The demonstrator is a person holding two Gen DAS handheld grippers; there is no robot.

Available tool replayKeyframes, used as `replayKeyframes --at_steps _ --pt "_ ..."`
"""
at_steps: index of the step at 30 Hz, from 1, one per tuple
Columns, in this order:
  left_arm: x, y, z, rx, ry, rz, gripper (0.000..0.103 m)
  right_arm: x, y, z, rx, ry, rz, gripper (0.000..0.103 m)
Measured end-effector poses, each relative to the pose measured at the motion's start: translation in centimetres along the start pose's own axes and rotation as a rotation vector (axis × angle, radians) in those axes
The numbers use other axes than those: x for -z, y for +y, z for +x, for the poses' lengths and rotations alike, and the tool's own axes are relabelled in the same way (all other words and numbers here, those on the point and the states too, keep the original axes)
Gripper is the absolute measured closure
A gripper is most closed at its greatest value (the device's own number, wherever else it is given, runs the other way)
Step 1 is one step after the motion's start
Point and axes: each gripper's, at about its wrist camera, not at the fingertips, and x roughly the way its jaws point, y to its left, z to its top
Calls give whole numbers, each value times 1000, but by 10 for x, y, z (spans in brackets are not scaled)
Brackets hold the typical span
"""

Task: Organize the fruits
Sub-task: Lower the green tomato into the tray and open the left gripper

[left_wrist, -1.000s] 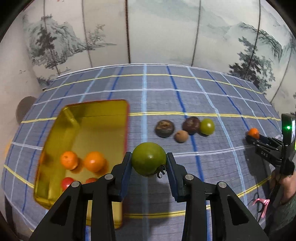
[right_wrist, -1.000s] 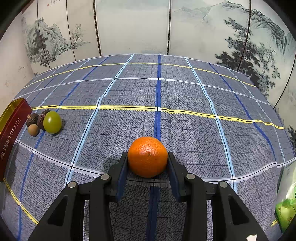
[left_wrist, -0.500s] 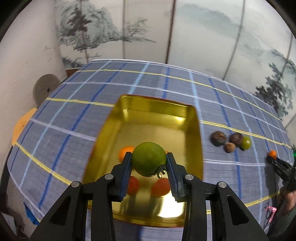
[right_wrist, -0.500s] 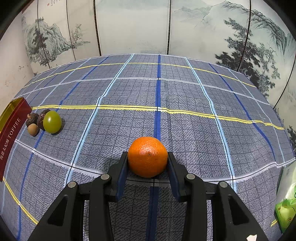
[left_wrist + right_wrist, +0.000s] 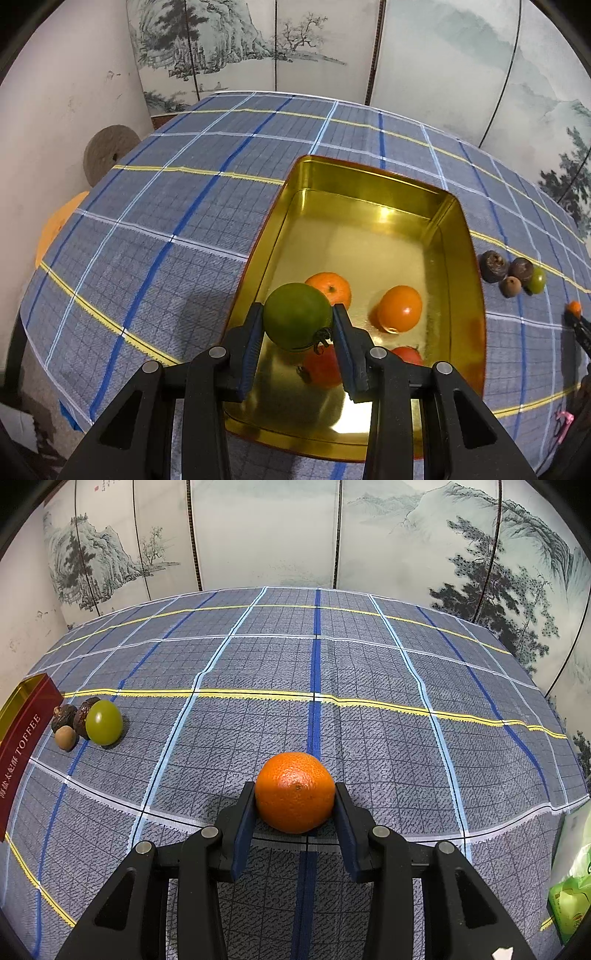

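Left wrist view
- L gripper: closed on green tomato, both pads touching its sides; calyx faces the camera.
- Change: 1 s ago the tomato hangs over cloth with the tin off to the left; at 0.5 s the tin sits under it; now the view looks down into the tin from nearer, w/ the tomato over its near-left part.
- Tin contents: two oranges mid-floor, two red fruits nearer the camera, partly hidden by fingers.
- Tomato height: above the floor by the look of it; contact w/ fruit below cannot be told.
- Loose fruits: four small ones on the cloth just right of the tin, touching or nearly so.
- R gripper, seen far right: only a tip and an orange speck at the frame edge.

Right wrist view
- R gripper: clamped on orange, held over the cloth near a blue stripe.
- Change: none across the three frames; this hand waits.
- Tin: red "TOFFEE" wall at far left edge; the four loose fruits just beside it.
- Green pack: lower right edge, unrelated.

Meaning
- Step: carry phase looks done for the L hand; release into the tin is prob. next.
- Progress: est. four fruits in, two held, four left.
- Risk: a drop onto the red fruits may bruise or roll; lower first, aim for bare floor.
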Motion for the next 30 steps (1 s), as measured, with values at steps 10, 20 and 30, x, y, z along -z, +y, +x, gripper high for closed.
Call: replayKeyframes --at_steps 10,20,30 --pt "0 -5 13 -25 15 34 65 0 -1 0 1 0 -1 66" --pt "4 -6 22 -42 33 51 65 0 -1 -1 3 -1 -3 66" --pt "7 -6 25 -54 43 59 64 -1 -2 -2 7 -1 -6 66"
